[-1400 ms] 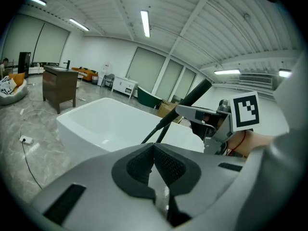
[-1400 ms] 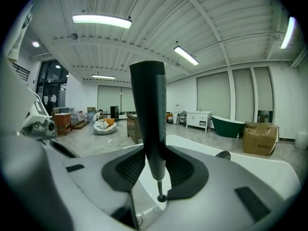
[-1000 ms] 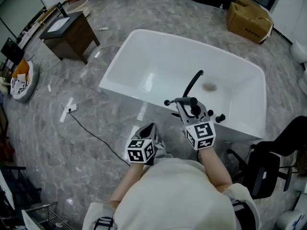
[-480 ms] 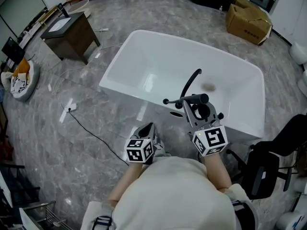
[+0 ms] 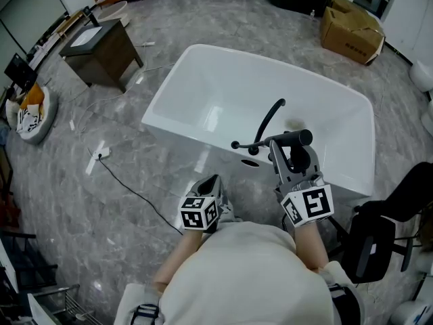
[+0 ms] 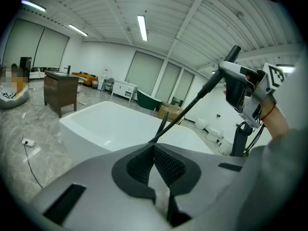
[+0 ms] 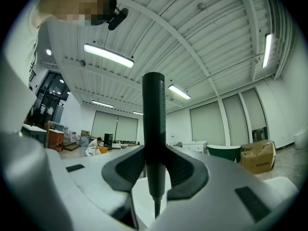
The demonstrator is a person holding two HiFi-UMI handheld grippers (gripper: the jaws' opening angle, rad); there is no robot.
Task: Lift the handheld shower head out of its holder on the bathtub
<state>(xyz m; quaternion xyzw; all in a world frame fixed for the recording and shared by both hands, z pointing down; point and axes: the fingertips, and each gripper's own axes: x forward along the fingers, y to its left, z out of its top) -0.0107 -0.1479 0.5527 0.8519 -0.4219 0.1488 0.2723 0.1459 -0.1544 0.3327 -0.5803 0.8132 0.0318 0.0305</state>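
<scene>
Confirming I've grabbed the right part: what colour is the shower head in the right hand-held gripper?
The shower head is matte black; it shows best in the right gripper view.

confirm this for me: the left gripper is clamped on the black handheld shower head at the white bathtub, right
Not quite: the right gripper, not the left, is clamped on the black handheld shower head at the white bathtub. The right gripper view shows the handle pinched between its pads. The left gripper is shut on nothing.

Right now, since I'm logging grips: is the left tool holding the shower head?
No, the left tool is shut on nothing; the shower head sits clamped in the right tool.
</scene>
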